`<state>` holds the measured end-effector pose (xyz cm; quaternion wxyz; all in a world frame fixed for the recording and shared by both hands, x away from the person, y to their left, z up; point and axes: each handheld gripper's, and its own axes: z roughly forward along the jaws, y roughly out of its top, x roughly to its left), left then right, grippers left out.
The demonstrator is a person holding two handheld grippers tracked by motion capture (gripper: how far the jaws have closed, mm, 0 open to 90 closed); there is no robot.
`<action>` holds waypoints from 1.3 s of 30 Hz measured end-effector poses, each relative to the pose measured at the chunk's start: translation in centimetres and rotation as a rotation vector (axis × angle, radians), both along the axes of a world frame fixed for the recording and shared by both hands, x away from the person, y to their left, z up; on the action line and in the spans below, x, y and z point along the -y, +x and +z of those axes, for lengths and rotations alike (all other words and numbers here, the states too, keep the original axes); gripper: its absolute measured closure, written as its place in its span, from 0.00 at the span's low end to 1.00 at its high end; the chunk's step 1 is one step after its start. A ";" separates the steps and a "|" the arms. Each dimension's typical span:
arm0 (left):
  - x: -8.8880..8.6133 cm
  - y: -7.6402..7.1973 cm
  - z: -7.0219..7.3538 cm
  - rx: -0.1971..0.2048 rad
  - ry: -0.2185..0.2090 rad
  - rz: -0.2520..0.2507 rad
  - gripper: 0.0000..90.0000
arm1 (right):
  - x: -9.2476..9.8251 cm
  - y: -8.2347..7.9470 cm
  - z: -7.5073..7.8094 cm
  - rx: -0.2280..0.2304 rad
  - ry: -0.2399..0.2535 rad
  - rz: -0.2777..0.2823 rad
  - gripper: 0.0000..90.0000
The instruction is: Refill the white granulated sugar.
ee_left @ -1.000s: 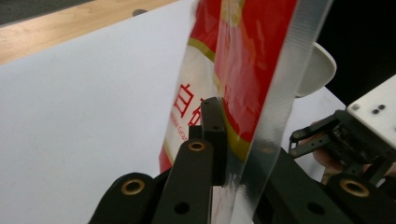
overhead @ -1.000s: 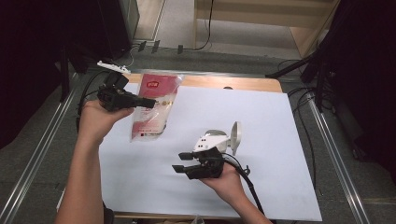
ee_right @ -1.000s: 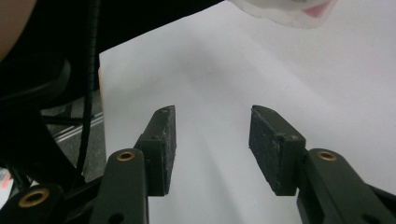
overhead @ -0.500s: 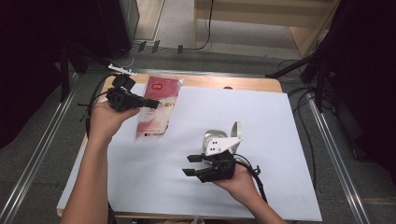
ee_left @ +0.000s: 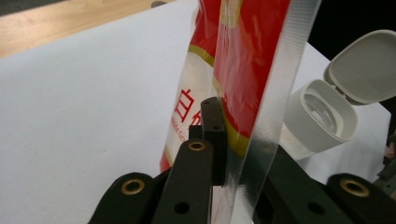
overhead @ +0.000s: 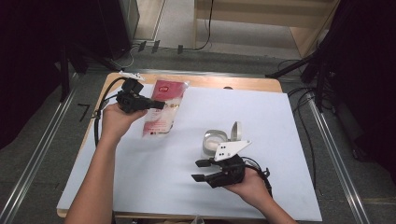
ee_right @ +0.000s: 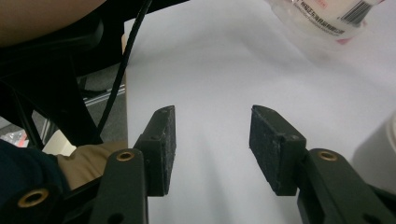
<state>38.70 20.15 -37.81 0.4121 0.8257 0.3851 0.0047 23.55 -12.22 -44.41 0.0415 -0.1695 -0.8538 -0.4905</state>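
A red and white pouch (overhead: 164,111) with a clear sealed edge hangs from my left gripper (overhead: 159,104) at the back left of the table. In the left gripper view the jaws are shut on the clear edge of the pouch (ee_left: 243,70), and my left gripper (ee_left: 238,140) holds it upright. A small white container (overhead: 214,143) stands mid-table with its flip lid (overhead: 237,130) raised; it also shows behind the pouch as the container (ee_left: 322,116). My right gripper (overhead: 201,171) is just in front of it, open, with only bare white surface between the pads (ee_right: 212,149).
A white sheet (overhead: 280,140) covers the wooden table (overhead: 243,83). Metal rails run along both sides on the floor. Cables trail from each gripper. A corner of the pouch (ee_right: 327,18) shows far off in the right gripper view.
My left hand has carried the pouch to the right, toward the table's middle, and a little lower. My right hand has slid slightly to the right along the front, jaws unchanged.
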 end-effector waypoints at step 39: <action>-3.7 -4.1 -3.3 0.028 -0.018 0.001 0.98 | 5.9 -0.2 -0.5 -0.011 0.012 -0.131 0.57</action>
